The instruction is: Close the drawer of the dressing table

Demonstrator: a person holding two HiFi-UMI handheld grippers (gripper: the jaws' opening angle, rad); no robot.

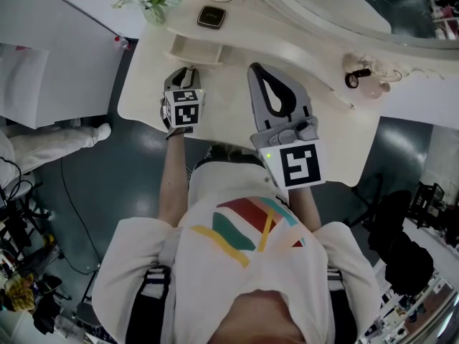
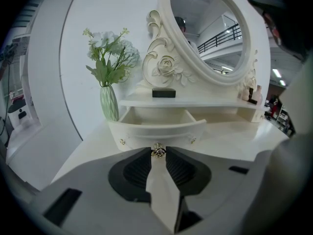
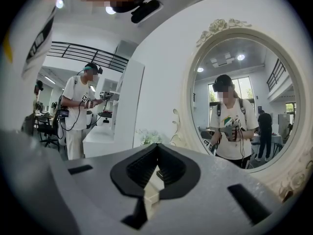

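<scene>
Grips the small metal knob [image 2: 157, 151] at the middle of the drawer [image 2: 156, 127] front with the left tongs [image 1: 188, 72], both pads closed on it right at their tips. Holds the right tongs [image 3: 156, 147] just beside the left pair, tips pressed together with nothing between, aimed toward the oval mirror [image 3: 239, 97]. Finds the drawer pulled out from under the low shelf [image 2: 190, 103] of the dressing table, curved front standing forward over the pale worktop [image 1: 237, 95]. Shows a flat dark box [image 2: 163, 93] on the shelf straight above the drawer, a ribbed green vase [image 2: 109, 103] of white flowers just left of the drawer, and small bottles [image 2: 253, 93] at the shelf's right end. Catches in the mirror a reflected person in a white shirt with tongs held out in front. Takes in, far left in the right gripper view, a second person [image 3: 78, 116] standing in the room beyond.
</scene>
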